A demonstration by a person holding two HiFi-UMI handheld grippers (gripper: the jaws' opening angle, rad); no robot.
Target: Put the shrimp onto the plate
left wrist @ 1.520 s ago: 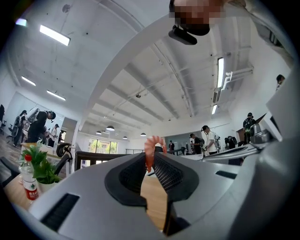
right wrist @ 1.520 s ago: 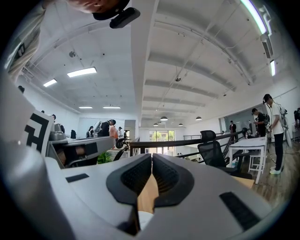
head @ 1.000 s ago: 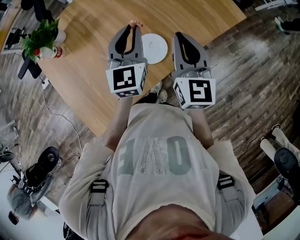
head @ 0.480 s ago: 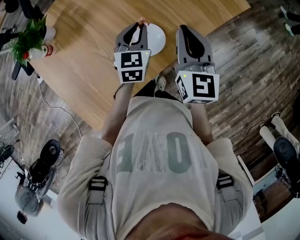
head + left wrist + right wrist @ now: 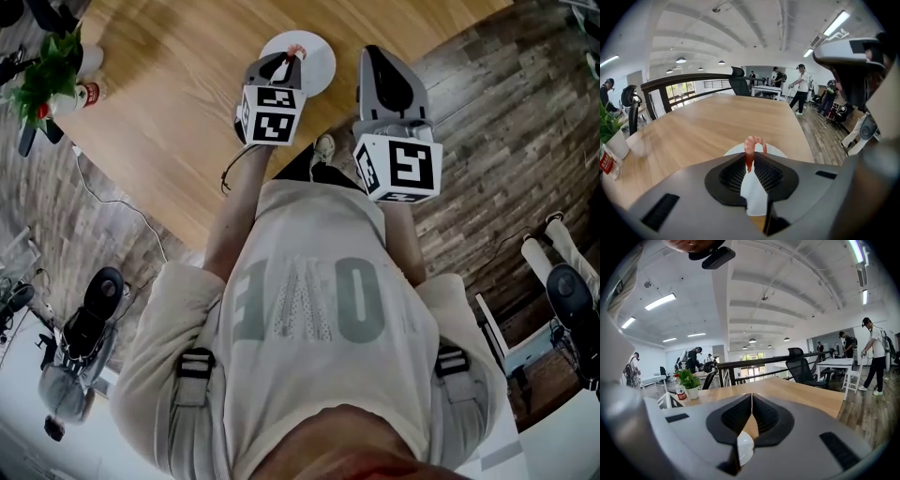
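Head view, left to right.

- Far left of the wooden table (image 5: 169,112): potted plant (image 5: 45,80), with a red-labelled bottle (image 5: 89,95) just beside it on its right.
- Left gripper (image 5: 287,60): reaches over the near-left part of the white plate (image 5: 319,64). In the left gripper view the jaws are clenched on the shrimp (image 5: 753,146), pinching its dark red tail end. The pink curled body sticks out past the tips, toward the far side.
- Shrimp position: held over the plate, within its rim in both views. Cannot tell whether it touches the plate surface.
- Plate: sits near the right edge of the table, well apart from the plant and bottle.
- Right gripper (image 5: 751,398): held to the right of the plate, over the table's right edge and the dark plank floor (image 5: 506,122). Jaws closed together, nothing between them. Through the gap lower down, table wood and a sliver of the white plate show.
- Marker cubes: both face up toward the head camera.
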